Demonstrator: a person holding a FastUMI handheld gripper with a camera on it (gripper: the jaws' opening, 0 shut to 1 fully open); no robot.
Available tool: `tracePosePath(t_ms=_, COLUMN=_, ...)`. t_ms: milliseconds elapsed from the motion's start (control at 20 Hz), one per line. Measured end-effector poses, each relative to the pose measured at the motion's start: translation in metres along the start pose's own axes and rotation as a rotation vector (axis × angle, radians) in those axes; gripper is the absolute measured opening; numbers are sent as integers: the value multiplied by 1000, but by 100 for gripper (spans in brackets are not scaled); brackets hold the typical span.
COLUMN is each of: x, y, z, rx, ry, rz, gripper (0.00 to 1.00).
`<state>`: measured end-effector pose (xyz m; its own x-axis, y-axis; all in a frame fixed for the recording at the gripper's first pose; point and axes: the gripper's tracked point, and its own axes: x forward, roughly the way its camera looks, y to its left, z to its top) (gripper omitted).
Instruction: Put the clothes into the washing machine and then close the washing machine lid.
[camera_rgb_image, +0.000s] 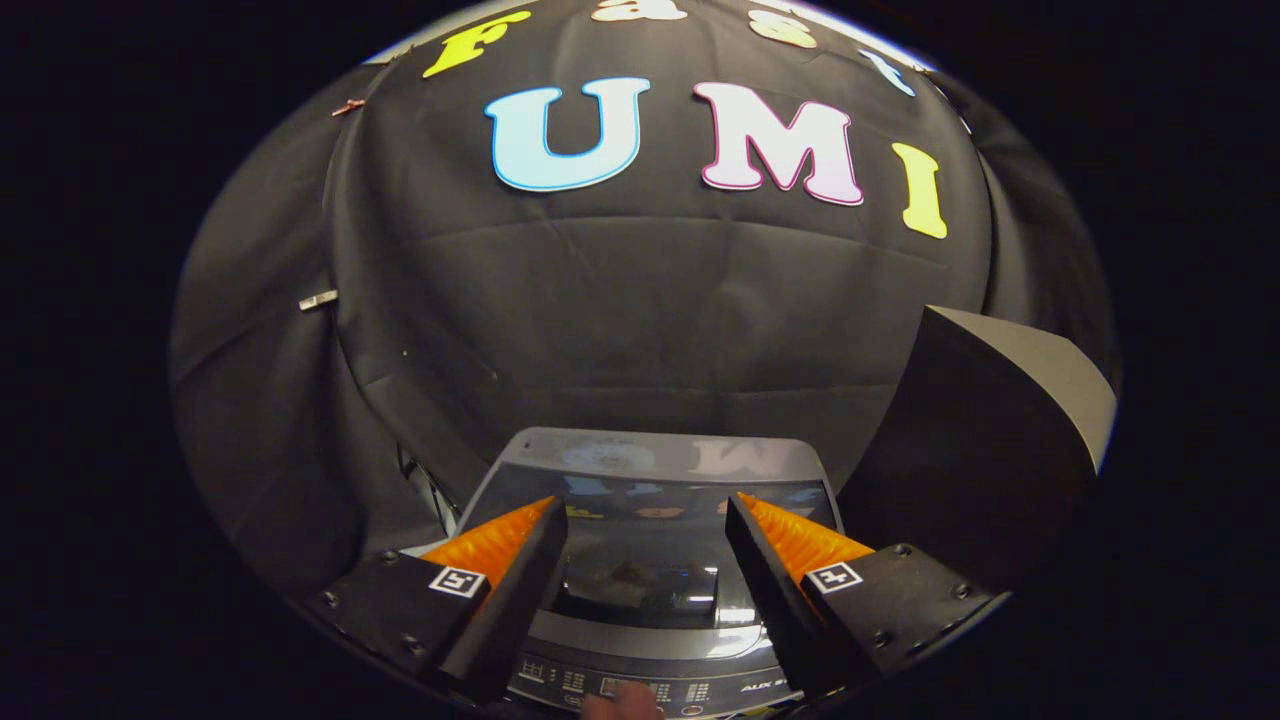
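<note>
A grey top-loading washing machine (650, 460) stands below and ahead of my fingers. Its glossy dark lid (645, 545) lies flat over the opening, mirroring the wall behind. My gripper (645, 505) hovers above that lid, open, with nothing between its fingers. The machine's control panel (650, 685) runs along the near edge, under the fingers. A fingertip of a person's hand (622, 703) rests on that panel. No clothes show through the lid that I can make out.
A dark box-like block with a pale top (985, 440) stands right of the machine, rising above its lid. Black cloth hangs behind and to the left, with a dark gap (425, 485) beside the machine's left side.
</note>
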<state>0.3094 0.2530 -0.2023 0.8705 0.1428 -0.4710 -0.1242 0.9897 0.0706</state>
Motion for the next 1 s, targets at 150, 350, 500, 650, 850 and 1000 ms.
tracePosePath(t_ms=150, x=-13, y=-1, z=10, rx=17, ry=-42, rz=3, gripper=100)
tracePosePath(t_ms=350, x=-37, y=-12, z=29, rx=8, ry=-115, rz=-10, gripper=100)
tracePosePath(t_ms=500, x=-61, y=-24, z=47, rx=11, ry=-186, rz=-16, gripper=100)
tracePosePath(t_ms=650, x=-85, y=-45, z=65, rx=-5, ry=-251, rz=-48, gripper=100)
tracePosePath(t_ms=850, x=-125, y=-73, z=90, rx=-11, ry=-340, rz=-91, gripper=100)
tracePosePath(t_ms=1000, x=-161, y=-88, z=108, rx=11, ry=-418, rz=-85, gripper=100)
